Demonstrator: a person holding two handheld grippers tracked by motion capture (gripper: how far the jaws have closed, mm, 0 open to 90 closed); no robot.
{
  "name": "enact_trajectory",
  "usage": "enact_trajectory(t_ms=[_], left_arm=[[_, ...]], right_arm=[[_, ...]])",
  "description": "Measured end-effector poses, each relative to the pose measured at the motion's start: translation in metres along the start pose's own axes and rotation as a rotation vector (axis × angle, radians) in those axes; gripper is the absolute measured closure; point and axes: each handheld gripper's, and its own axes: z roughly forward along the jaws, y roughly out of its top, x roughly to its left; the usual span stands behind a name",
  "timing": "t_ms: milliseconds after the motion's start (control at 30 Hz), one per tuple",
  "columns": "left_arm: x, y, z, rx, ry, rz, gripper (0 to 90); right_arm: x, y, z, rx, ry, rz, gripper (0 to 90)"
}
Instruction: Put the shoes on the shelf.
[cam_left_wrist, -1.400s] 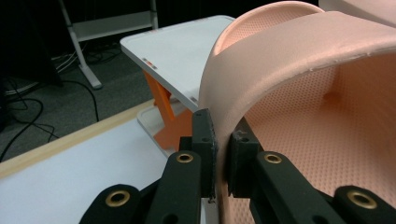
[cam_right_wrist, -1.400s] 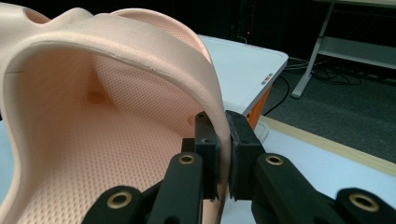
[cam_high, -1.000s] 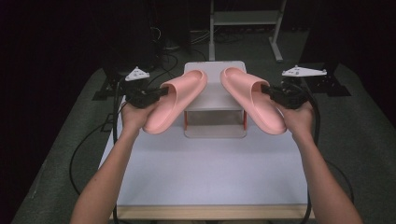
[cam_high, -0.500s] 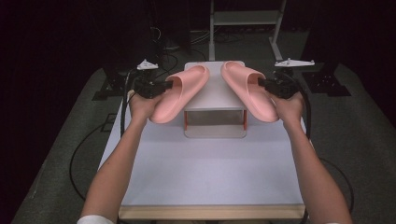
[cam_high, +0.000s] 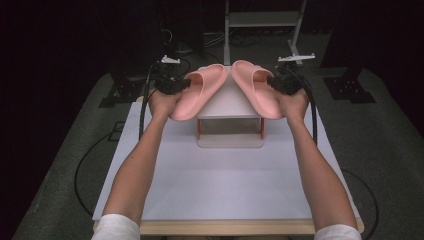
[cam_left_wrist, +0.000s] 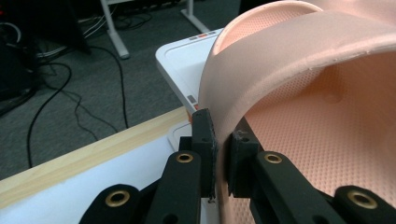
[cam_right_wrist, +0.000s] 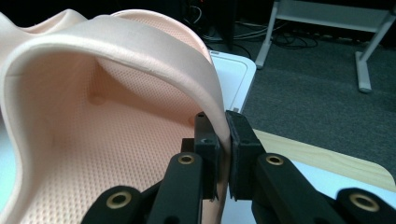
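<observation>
Both slippers have travelled away from you since the earlier frames, now up over the stand, still airborne.

Your left gripper (cam_high: 181, 85) has its fingers closed on the strap edge of the left peach-pink foam slipper (cam_high: 200, 90); your right gripper (cam_high: 272, 83) pinches the strap of the right peach-pink foam slipper (cam_high: 255, 87) likewise. Both hang tilted over the small white two-tier stand (cam_high: 230, 102) on the white surface (cam_high: 225, 185). Judged: lift and carry done; lowering onto the top and release remain. The high view gives the slippers' spacing over the stand; the gripper views give the pinch itself, the fingers (cam_left_wrist: 205, 135) (cam_right_wrist: 239, 140) tight on thin strap foam.
</observation>
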Motion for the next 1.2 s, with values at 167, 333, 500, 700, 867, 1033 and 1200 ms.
enact_trajectory(t_ms=[167, 333, 500, 700, 867, 1033, 1200], left_arm=[[0.003, 0.004, 0.009, 0.017, 0.033, -0.019, 83.9], [0.003, 0.007, 0.017, 0.035, 0.062, -0.033, 83.9], [0.0, 0.012, 0.023, 0.046, 0.077, -0.033, 83.8], [-0.004, 0.014, 0.027, 0.041, 0.082, -0.04, 83.7], [-0.008, 0.013, 0.028, 0.037, 0.087, -0.038, 82.7], [-0.013, 0.014, 0.027, 0.033, 0.073, -0.027, 76.8], [-0.013, 0.012, 0.024, 0.033, 0.048, -0.038, 73.4]], right_arm=[[0.005, 0.004, 0.012, 0.021, -0.026, 0.002, 84.0], [0.007, 0.008, 0.019, 0.03, -0.046, -0.009, 83.8], [0.009, 0.012, 0.023, 0.038, -0.056, -0.014, 83.7], [0.007, 0.011, 0.025, 0.039, -0.06, 0.002, 83.7], [0.008, 0.011, 0.024, 0.037, -0.061, 0.003, 81.9], [0.01, 0.01, 0.023, 0.039, -0.033, 0.006, 74.0], [0.008, 0.006, 0.021, 0.024, -0.011, 0.017, 72.3]])
